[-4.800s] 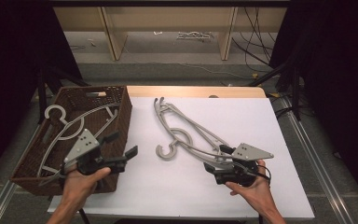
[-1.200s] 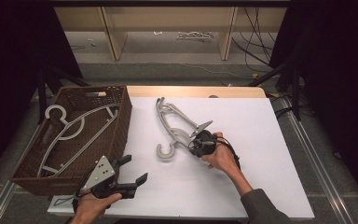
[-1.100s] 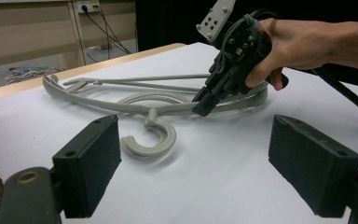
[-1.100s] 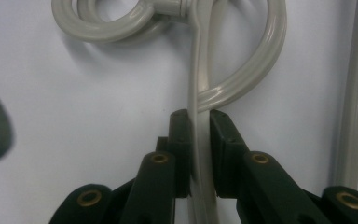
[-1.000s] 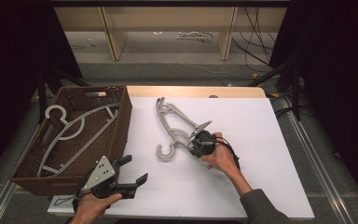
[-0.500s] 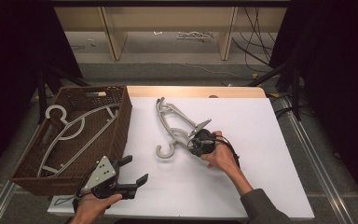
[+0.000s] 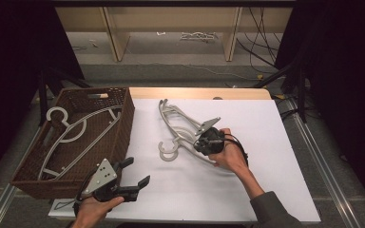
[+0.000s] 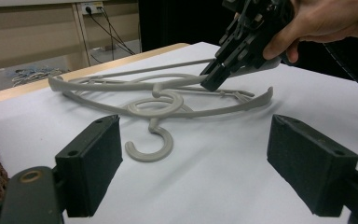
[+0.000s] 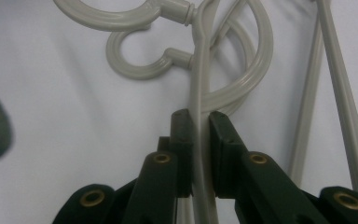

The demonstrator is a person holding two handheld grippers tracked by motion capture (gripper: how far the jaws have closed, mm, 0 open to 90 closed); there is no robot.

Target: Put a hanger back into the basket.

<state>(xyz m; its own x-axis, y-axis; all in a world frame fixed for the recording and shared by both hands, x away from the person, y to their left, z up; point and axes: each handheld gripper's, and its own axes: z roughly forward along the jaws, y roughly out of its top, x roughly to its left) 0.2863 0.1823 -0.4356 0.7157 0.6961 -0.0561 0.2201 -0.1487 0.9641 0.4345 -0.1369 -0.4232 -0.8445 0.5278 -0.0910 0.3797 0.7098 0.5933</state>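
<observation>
Now clamped, right gripper (image 7: 200,141) on a grey hanger (image 9: 200,70), fingers (image 9: 182,140) pinching its thin arm from both sides, seen close up in the right gripper view. Tilted down onto the pile, gripper body wrapped by the right hand (image 7: 228,154), middle of the white surface (image 7: 266,190). Second hanger (image 7: 173,116) lying tangled with the first, arms crossing, both hooks curling toward the near edge, one hook (image 8: 150,147) flat on the sheet just short of the left gripper's fingers. From the left gripper view, right gripper (image 8: 242,44) coming in from the upper right, nose pressed to the hanger arm where the two hangers overlap.

Down at the near left corner, left gripper (image 7: 130,173) held low over the surface by the left hand (image 7: 92,211), fingers (image 8: 91,168) spread wide, nothing between them, pointing toward the pile and well apart from it. Just beside it, brown wicker basket (image 7: 123,128) at the left edge of the surface, one more hanger (image 7: 76,130) lying slanted inside, hook toward the far left corner of the basket.
</observation>
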